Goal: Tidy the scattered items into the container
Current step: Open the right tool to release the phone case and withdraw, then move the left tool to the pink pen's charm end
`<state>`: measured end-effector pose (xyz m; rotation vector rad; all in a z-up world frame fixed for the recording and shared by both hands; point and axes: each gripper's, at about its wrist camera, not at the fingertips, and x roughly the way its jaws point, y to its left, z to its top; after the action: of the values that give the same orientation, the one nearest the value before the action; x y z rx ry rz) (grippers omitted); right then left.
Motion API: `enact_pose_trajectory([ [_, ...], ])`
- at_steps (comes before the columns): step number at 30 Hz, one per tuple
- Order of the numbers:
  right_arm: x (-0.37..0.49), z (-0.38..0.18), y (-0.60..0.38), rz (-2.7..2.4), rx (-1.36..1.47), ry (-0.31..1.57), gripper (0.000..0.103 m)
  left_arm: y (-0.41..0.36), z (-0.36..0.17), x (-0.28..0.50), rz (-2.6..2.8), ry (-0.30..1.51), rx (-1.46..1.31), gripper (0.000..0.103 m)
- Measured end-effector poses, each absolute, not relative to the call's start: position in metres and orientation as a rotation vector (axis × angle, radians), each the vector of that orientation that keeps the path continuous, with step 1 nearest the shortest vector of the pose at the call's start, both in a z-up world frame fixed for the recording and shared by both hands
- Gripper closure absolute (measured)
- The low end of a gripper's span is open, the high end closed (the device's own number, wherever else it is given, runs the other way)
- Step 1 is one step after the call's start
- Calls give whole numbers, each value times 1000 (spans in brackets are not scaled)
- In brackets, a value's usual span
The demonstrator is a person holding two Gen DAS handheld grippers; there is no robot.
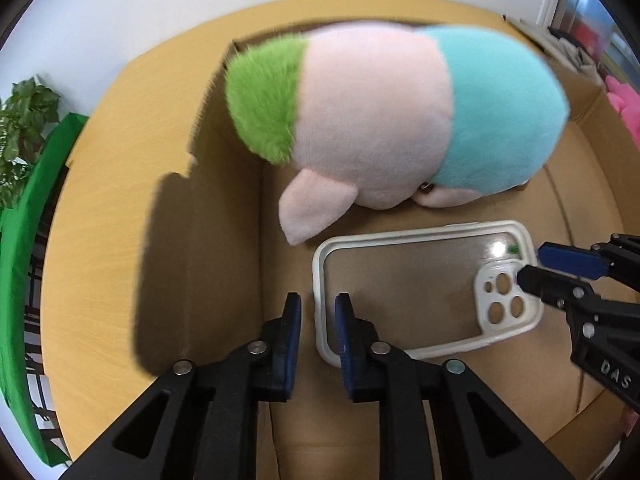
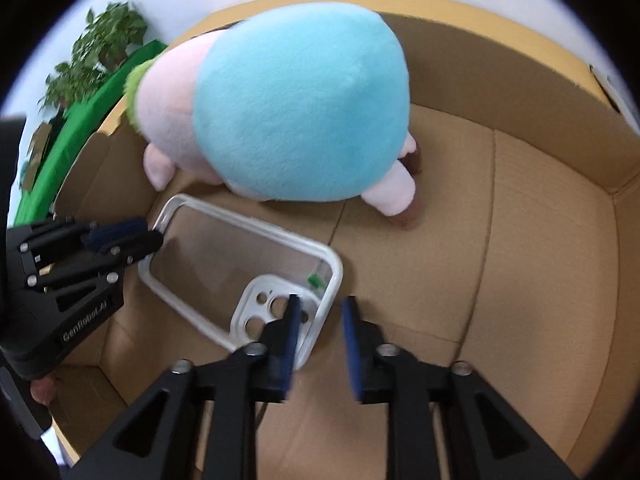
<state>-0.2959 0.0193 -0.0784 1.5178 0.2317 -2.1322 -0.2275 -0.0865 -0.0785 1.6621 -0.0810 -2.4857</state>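
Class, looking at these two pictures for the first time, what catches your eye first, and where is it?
A big plush toy in pink, turquoise and green fills the far part of the cardboard box. In front of it a clear phone case lies flat on the box floor, with the left claw and right claw open at its opposite ends.

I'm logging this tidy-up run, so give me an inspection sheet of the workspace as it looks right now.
Surface: light wooden table under the box.
Job's things: clear phone case lying flat on the floor of the cardboard box; plush toy also in the box, beyond the case.
Clutter: nothing seen.
Grippers: left gripper jaws apart, straddling one end rim of the case without pressing it; right gripper jaws apart astride the rim at the camera-cutout end.
Cables: nothing seen.
Surroundings: white wall, leafy plant, green sheet, pink item at the frame edge.
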Motion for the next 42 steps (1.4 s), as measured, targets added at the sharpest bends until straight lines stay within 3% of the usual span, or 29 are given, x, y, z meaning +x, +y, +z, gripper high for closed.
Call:
enact_pose_trajectory([
  [1, -292, -70, 24, -2157, 1487, 227, 64, -84, -70, -219, -2506, -92, 1614, 64],
  [5, -251, -18, 57, -2278, 1281, 137, 24, -75, -14, -155, -2744, 40, 1327, 23],
  [8, -208, 9, 83, -2361, 1138, 131, 22, -63, 28, -89, -2920, 129, 1077, 1],
  [14, -141, 28, 108, -2433, 1004, 120, 22, -36, 67, -11, -3084, 219, 817, 0],
  [24, -86, 42, 128, -2491, 978, 228, 22, -17, 70, -4, -3125, 170, 812, 0],
  [42, -59, 36, 159, -2490, 984, 181, 22, 12, 60, 22, -3129, 94, 858, 0],
])
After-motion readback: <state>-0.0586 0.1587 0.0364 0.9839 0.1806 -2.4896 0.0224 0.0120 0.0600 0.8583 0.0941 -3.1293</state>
